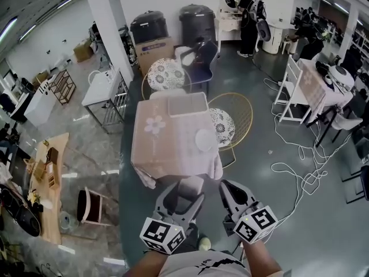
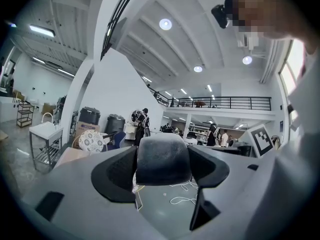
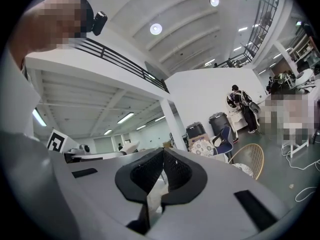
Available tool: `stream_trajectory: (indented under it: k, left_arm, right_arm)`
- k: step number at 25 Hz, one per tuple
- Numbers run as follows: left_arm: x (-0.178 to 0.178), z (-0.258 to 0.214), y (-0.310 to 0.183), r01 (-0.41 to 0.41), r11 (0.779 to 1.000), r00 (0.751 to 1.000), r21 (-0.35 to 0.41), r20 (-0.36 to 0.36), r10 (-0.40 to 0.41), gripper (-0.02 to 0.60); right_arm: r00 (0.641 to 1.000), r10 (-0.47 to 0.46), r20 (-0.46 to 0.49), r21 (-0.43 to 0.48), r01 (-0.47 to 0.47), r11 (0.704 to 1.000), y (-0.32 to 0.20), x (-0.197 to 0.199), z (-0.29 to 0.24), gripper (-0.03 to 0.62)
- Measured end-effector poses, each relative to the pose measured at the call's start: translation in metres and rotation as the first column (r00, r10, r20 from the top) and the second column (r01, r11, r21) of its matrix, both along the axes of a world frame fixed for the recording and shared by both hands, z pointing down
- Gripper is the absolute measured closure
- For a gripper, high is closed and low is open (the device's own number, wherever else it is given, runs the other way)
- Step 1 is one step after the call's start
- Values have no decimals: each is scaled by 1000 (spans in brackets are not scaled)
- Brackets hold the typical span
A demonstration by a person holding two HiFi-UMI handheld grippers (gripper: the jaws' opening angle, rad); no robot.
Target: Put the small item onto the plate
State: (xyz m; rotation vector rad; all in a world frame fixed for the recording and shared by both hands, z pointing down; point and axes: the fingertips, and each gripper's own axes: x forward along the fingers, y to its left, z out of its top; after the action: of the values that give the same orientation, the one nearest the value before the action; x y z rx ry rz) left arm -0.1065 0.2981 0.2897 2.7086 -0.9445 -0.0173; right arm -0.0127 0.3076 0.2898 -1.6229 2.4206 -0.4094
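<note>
- The left gripper [image 1: 183, 197] is clamped on the small item [image 1: 190, 185]. In the left gripper view the two black jaw pads [image 2: 118, 172] press against either side of it.
- Seen from the left gripper [image 2: 163, 178], the small item [image 2: 163, 154] is a dark grey block with a rounded, domed top and softly curved corners. Its surface is matte and slightly grainy, paler along the upper edge where the light falls. It fills the whole gap between the jaws and stands a little above them.
- In the head view the item looks lighter grey and sits at the front of the left gripper, held over the floor [image 1: 271, 126], short of the table [image 1: 151, 146].
- The right gripper [image 1: 233, 196] is beside the left one. In its own view, the right gripper [image 3: 162, 173] has its jaws closed tip to tip with nothing between them.
- The plate [image 1: 204, 139] is white and round and lies near the right edge of the table, on a pale pink cloth with a flower print. It is well apart from the held item.
- A grey rectangular tray [image 1: 187, 104] lies at the far end of the table, beyond the plate.
- A wire chair with a patterned cushion [image 1: 223, 126] stands just beside the table on the plate's side.
- Pale cables [image 1: 295, 167] trail across the floor to the right.
</note>
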Motion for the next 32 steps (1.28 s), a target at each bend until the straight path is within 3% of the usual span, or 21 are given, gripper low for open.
stream_trajectory:
  k: [10,23,32]
  left_arm:
    - [33,20,-88,-49,999,999,5,15,49,275]
    - [62,58,-227,-138,990,989,-21,52,139,275]
    - [89,89,-274,-111,992,990,-67,75,116,275]
  right_arm:
    - [994,108,-17,11,-108,994,-79,39,3,580]
    - [979,184,-82,-19,-186,982,-207,50,9,579]
    - [979,187,-80,-44,-191,981,-252,77,19,579]
